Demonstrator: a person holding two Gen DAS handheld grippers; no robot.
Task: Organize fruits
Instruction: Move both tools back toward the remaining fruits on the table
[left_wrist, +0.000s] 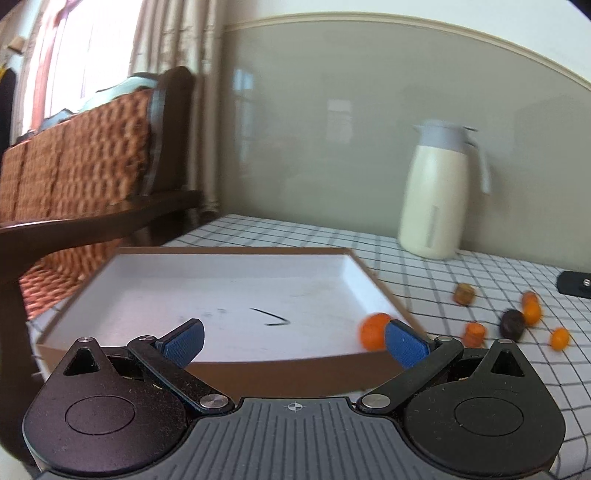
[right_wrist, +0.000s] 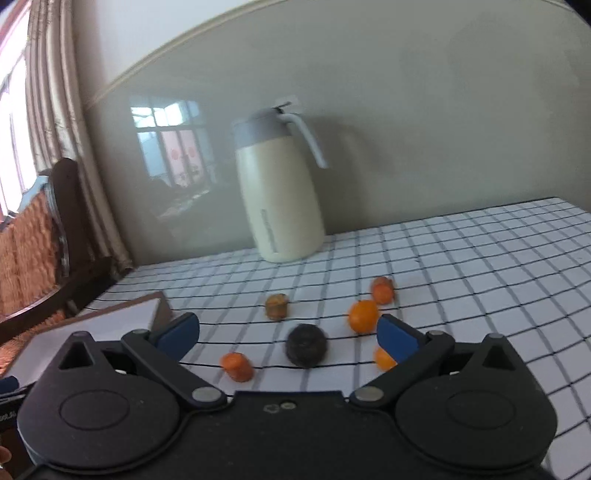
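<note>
A shallow brown tray (left_wrist: 354, 264) with a white floor lies on the checked tablecloth; its corner (right_wrist: 159, 306) shows in the right wrist view. One orange fruit (left_wrist: 373, 330) lies inside it by the right wall, next to my open, empty left gripper (left_wrist: 293, 341). Several small fruits lie loose on the cloth: a dark round one (right_wrist: 306, 345), a round orange one (right_wrist: 364, 315), a brownish one (right_wrist: 277, 305) and small orange pieces (right_wrist: 236, 365). My right gripper (right_wrist: 288, 339) is open and empty, just in front of the dark fruit.
A cream jug (right_wrist: 279, 188) with a grey lid stands at the back against the wall; it also shows in the left wrist view (left_wrist: 437, 192). A wooden wicker chair (left_wrist: 85, 162) stands left of the table. A black object (left_wrist: 574, 282) lies at the far right.
</note>
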